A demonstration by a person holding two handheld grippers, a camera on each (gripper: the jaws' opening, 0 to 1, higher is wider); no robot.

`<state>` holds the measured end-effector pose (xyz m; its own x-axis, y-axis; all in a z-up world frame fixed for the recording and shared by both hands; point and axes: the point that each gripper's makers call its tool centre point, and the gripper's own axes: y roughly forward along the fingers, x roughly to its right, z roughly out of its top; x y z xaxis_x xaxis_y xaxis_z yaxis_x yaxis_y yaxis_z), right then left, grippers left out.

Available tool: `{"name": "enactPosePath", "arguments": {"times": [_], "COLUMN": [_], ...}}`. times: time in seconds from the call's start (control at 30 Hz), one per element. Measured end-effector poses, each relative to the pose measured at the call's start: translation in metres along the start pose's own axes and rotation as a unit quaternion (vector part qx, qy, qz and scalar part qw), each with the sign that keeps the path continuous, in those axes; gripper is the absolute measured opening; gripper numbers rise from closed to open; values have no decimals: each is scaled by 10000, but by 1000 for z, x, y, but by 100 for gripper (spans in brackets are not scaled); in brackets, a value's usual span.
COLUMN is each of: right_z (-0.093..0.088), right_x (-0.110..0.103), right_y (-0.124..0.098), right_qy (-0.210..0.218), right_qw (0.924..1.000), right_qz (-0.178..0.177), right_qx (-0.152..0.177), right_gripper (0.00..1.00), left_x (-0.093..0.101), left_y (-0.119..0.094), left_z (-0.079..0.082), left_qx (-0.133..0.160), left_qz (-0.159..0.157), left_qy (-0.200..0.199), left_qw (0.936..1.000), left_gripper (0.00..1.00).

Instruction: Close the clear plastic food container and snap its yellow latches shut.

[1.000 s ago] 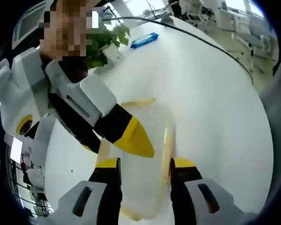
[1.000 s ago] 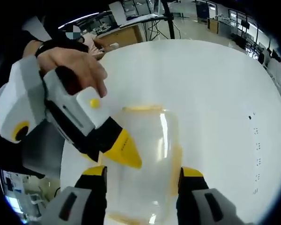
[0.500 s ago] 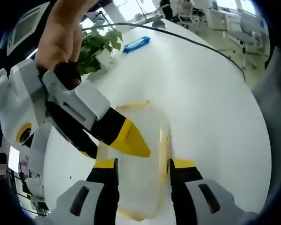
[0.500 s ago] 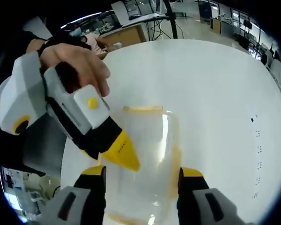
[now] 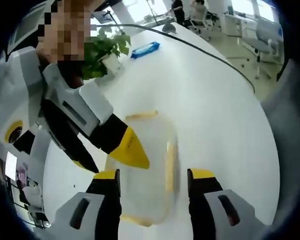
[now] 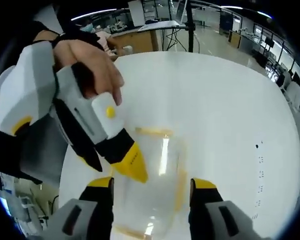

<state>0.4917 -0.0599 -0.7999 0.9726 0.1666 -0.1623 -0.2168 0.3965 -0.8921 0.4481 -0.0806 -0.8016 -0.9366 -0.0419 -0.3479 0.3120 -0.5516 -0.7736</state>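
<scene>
Both grippers hang with jaws apart, holding nothing. The left gripper (image 5: 152, 175) and right gripper (image 6: 152, 182) each frame the clear container (image 5: 142, 170) lying on the white table (image 5: 215, 100) just ahead between their tips. Its yellow latches (image 5: 170, 160) look unsnapped; an off-centre press could skid the light box. A plant (image 5: 102, 50) stands beyond.
</scene>
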Motion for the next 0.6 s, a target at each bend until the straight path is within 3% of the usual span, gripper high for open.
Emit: {"name": "enactPosePath", "arguments": {"times": [0.23, 0.4, 0.6], "right_z": [-3, -1, -6], "right_x": [-5, -11, -15], "right_y": [-9, -14, -13], "right_qy": [171, 108, 44], "right_qw": [9997, 9993, 9991], "right_qz": [-120, -198, -357], "right_qx": [136, 289, 240], "right_gripper": [60, 60, 61], "left_x": [-4, -12, -21], "left_y": [0, -2, -2], "left_z": [-5, -9, -10], "left_qx": [-94, -176, -193], "left_qz": [-102, -201, -338], "left_qy": [31, -214, -471], "left_qw": [9999, 9994, 9981], "left_gripper": [52, 51, 51]}}
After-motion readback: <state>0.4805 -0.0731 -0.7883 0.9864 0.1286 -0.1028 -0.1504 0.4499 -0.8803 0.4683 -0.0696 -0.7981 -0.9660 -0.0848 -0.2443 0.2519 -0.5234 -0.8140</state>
